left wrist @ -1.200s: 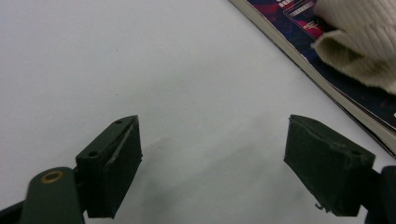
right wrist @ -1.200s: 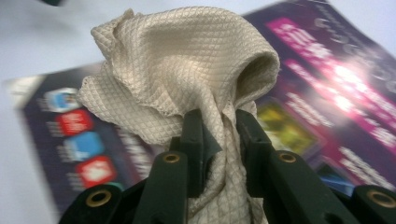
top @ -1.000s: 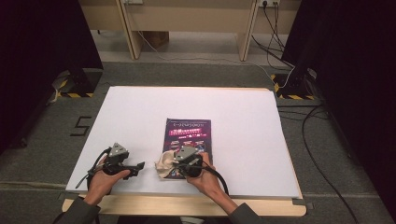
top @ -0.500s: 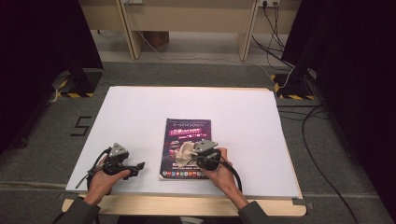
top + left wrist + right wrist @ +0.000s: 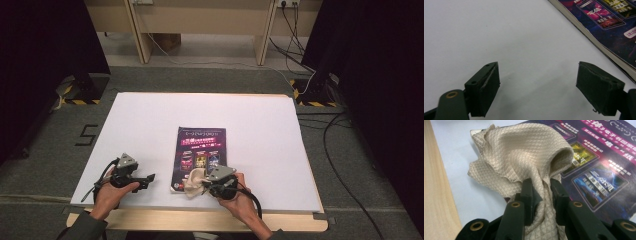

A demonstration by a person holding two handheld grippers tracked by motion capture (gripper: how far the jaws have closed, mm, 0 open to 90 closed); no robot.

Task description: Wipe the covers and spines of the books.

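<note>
Moved since the earlier frames: right gripper [image 5: 206, 186] with its beige cloth [image 5: 194, 181], which sat over the book's lower left a second ago, travelled to the middle of the cover, and now lies back at the lower left corner. Left gripper [image 5: 146, 179] unchanged, parked on the white table [image 5: 150, 120] left of the book.

Item 1. Cloth: beige, diamond-weave, bunched. Pinched between the right gripper's jaws, which are clamped narrow on a gathered fold [image 5: 541, 187]; the loose bulk [image 5: 524, 152] billows ahead of the jaws, draped partly on the cover, partly off its near left corner.

Item 2. Book [image 5: 200, 150]: dark purple cover with pink lettering, lying flat near the table's front centre, closed.

Item 3. Left gripper: jaws spread wide, nothing between them, bare table beneath [image 5: 534, 75]; book edge [image 5: 599, 42] just beside it.

Step in hand, as judged: wiping the cover, mid-stroke at the near end. Next move likely calls for another pass up the cover, cloth kept pressed flat, grip kept firm; the idle gripper could steady the book should it slide.

Containers: none on the table.
</note>
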